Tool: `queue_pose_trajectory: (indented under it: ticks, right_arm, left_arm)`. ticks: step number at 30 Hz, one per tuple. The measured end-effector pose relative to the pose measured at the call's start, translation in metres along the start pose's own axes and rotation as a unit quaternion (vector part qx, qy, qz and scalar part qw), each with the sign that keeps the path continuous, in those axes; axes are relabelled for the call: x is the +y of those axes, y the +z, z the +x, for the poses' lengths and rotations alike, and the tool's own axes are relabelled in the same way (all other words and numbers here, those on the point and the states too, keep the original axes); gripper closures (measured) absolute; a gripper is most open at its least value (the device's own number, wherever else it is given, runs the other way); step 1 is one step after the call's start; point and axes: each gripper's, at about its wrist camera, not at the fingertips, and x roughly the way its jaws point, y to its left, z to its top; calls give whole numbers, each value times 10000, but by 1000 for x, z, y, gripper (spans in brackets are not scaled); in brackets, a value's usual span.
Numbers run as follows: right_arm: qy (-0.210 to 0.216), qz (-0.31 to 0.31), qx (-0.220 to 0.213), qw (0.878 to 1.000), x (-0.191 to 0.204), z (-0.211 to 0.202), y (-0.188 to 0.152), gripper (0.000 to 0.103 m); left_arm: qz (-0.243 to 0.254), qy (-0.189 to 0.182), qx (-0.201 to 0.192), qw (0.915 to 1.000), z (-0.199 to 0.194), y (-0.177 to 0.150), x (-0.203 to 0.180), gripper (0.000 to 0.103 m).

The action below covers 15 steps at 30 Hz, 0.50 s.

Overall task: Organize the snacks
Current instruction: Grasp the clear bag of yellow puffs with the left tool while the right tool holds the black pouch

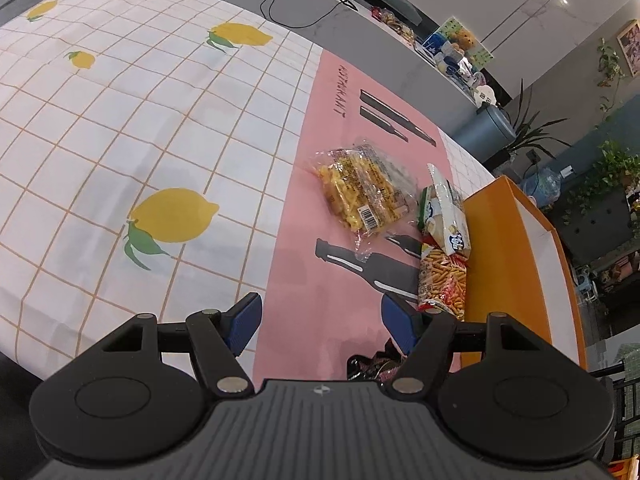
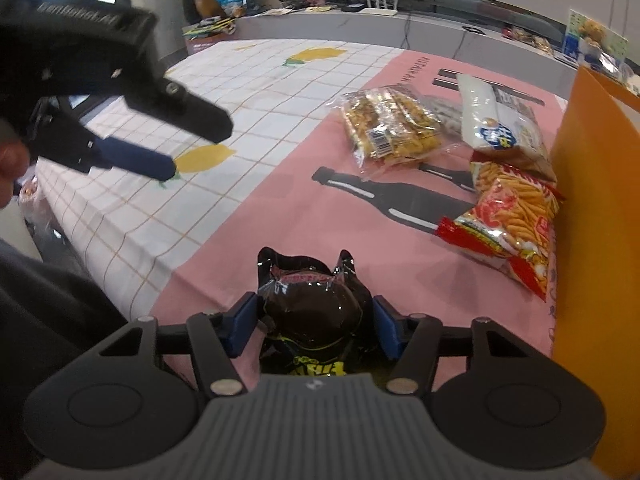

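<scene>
My right gripper (image 2: 314,326) has its jaws around a black snack bag (image 2: 316,312) on the pink mat, the blue pads touching its sides. My left gripper (image 1: 320,320) is open and empty above the mat; it also shows in the right wrist view (image 2: 160,164). A clear bag of yellow snacks (image 1: 360,190) (image 2: 390,126), a white and green bag (image 1: 446,216) (image 2: 496,128) and a red bag of orange sticks (image 1: 442,280) (image 2: 508,220) lie beside the orange box (image 1: 504,260) (image 2: 592,184). The black bag peeks out under the left gripper (image 1: 374,364).
The table carries a lemon-print checked cloth (image 1: 140,120) and a pink mat (image 1: 304,264). A grey counter (image 1: 360,40) with clutter runs behind. The table edge lies at the left in the right wrist view (image 2: 80,240).
</scene>
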Motion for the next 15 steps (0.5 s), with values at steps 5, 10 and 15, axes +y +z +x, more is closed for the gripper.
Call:
queue_pose_trajectory:
  ticks: [5, 10, 15]
  right_arm:
    - [-592, 167, -188, 9979, -8, 1, 4, 43]
    - [-772, 373, -156, 9962, -17, 7, 8, 43]
    - [-874, 491, -56, 9949, -22, 13, 13, 43]
  left_arm:
    - [14, -44, -11, 10000, -3, -1, -1, 23]
    - [92, -179, -222, 9995, -12, 1, -9, 23]
    - [150, -89, -246, 9995, -5, 15, -21, 22]
